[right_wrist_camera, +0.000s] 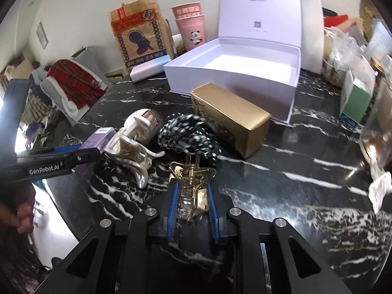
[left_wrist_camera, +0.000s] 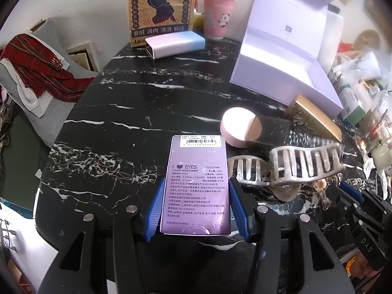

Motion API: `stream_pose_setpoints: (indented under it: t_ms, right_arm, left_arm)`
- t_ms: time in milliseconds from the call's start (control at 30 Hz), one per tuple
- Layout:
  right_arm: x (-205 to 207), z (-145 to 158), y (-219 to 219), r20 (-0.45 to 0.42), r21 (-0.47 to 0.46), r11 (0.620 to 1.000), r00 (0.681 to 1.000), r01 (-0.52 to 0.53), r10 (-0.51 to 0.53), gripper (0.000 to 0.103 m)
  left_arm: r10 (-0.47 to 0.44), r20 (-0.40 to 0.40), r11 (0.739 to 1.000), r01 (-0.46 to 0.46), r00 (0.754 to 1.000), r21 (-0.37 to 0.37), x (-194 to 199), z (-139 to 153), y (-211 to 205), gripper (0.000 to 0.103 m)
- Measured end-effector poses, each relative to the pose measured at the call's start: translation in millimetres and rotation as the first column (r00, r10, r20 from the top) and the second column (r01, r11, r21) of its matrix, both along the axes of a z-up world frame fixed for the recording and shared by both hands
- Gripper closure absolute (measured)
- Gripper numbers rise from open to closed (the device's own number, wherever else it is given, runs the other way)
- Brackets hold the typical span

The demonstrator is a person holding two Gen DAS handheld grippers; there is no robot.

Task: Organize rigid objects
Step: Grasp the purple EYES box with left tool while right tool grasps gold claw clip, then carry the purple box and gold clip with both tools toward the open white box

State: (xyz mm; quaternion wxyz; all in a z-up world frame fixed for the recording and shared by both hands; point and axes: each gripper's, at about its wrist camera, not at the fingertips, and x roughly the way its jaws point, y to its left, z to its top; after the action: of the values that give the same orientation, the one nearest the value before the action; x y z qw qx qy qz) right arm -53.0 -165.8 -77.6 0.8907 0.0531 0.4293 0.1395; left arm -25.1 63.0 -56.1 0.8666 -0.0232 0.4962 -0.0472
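Because the purple carton (left_wrist_camera: 198, 186) is light, stiff card, the left gripper (left_wrist_camera: 196, 205) looks clamped across its long sides, though contact is unclear. The right gripper (right_wrist_camera: 192, 208) pinches the springy gold hair claw (right_wrist_camera: 192, 183) at its body; its thin metal looks slippery.

My left gripper (left_wrist_camera: 197, 204) is a matt black plastic frame with triangular cut-outs, round silver screw heads along its arms and two ribbed blue finger pads (left_wrist_camera: 154, 216). My right gripper (right_wrist_camera: 192, 210) has the same black frame, silver screws and blue ribbed pads (right_wrist_camera: 172, 214). Seen from the right wrist, the left one's side reads "GenRobot.AI" in white; the right's side shows "DAS". Bare fingers (right_wrist_camera: 23, 216) show at the left edge
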Motion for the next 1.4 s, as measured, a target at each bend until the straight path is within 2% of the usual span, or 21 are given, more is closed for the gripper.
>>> stream_pose_setpoints:
  t_ms: [333,400,467,500,700,733,800,867,1100,1400]
  right_arm:
    - [-19,1,-15,0.002,0.005,0.999,0.999,0.05,-0.05,0.079]
    - [-19,-2,-18,-0.008,0.006,0.998,0.998,0.066,-0.066,0.064]
    - [-17,-5,-19,-0.017,0.006,0.997,0.997,0.073,-0.073,0.038]
    - [-17,-5,-19,-0.011,0.014,0.998,0.998,0.068,-0.068,0.037]
    - [-3,-16,-9,-0.026,-0.03,0.999,0.999,0.033,-0.034,0.037]
    - [-3,-16,-7,-0.007,-0.045,0.998,0.999,0.034,-0.034,0.039]
    - [-2,-17,-4,-0.002,-0.072,0.997,1.0,0.026,-0.026,0.057]
    - [-1,-15,-5,0.002,-0.066,0.997,1.0,0.03,-0.03,0.063]
    - [-6,-3,-10,0.004,-0.072,0.997,1.0,0.031,-0.03,0.063]
    - [-16,36,-19,0.073,-0.094,0.995,0.997,0.032,-0.026,0.063]
  left_arm:
    - [-0.025,0.058,1.0,0.024,0.998,0.007,-5,24,-10,0.052]
    - [-0.032,0.067,0.999,0.031,0.997,0.015,-6,26,-13,0.052]
    - [-0.034,0.069,0.999,0.033,0.997,0.019,-7,27,-15,0.052]
    - [-0.034,0.069,0.999,0.033,0.997,0.019,-7,27,-16,0.052]
    - [-0.024,0.061,0.999,0.022,0.998,0.029,-7,25,-16,0.052]
    - [-0.022,0.061,0.999,0.02,0.998,0.031,-7,25,-16,0.052]
    - [-0.017,0.061,0.999,0.015,0.998,0.034,-6,26,-16,0.052]
    - [-0.014,0.063,0.999,0.012,0.998,0.033,-5,27,-15,0.052]
    - [-0.034,0.073,0.999,0.033,0.997,0.018,4,33,-20,0.052]
    - [-0.117,0.093,0.993,0.118,0.989,-0.01,21,45,-44,0.052]
